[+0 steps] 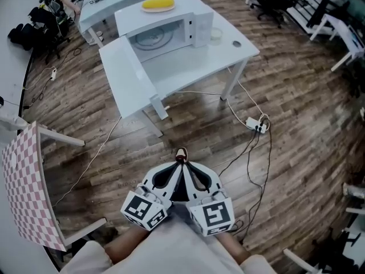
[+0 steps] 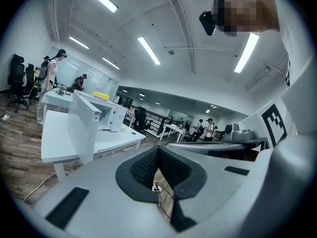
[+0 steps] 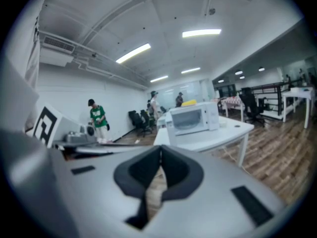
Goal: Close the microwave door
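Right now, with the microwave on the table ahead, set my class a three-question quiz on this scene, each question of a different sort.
1. True or false: the microwave door is swung open.
2. The yellow item lies: A) inside the microwave; B) on top of it; C) on the floor.
3. Fill in: the jaws of the left gripper and the right gripper are both ____, with nothing between them.

Key: 1 true; 2 B; 3 shut.
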Tool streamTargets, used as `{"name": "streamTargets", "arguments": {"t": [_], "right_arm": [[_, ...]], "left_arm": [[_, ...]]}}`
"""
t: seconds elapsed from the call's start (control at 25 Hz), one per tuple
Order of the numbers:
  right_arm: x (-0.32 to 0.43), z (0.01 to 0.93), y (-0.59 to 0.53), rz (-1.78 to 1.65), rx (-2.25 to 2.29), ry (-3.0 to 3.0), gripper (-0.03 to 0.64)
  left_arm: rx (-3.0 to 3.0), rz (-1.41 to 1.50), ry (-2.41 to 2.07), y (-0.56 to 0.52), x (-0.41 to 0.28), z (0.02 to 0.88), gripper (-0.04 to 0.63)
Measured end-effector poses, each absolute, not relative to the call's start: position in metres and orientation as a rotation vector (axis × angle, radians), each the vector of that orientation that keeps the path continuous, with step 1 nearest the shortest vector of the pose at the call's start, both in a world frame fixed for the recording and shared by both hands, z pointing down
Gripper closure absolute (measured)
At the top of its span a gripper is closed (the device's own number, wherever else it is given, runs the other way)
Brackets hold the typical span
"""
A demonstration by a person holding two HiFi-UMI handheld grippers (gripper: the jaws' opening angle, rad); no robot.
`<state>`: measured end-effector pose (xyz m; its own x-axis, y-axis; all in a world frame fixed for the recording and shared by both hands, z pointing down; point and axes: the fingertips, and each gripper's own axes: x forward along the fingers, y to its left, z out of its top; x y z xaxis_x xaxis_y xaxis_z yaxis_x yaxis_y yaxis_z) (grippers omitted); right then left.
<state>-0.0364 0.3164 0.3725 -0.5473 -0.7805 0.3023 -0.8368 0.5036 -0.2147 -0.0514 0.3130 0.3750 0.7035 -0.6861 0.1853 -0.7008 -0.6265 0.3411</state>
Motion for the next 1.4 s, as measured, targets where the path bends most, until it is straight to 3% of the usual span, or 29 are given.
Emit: {"name": "streamTargets", "arguments": {"t": [1.4], "right_arm": [[-0.103, 0.358, 0.146, 0.501, 1.183, -2.648, 0.594]], "left_arm": [[2.477, -0.016, -1.165, 0.145, -0.116, 0.360, 0.577]]}}
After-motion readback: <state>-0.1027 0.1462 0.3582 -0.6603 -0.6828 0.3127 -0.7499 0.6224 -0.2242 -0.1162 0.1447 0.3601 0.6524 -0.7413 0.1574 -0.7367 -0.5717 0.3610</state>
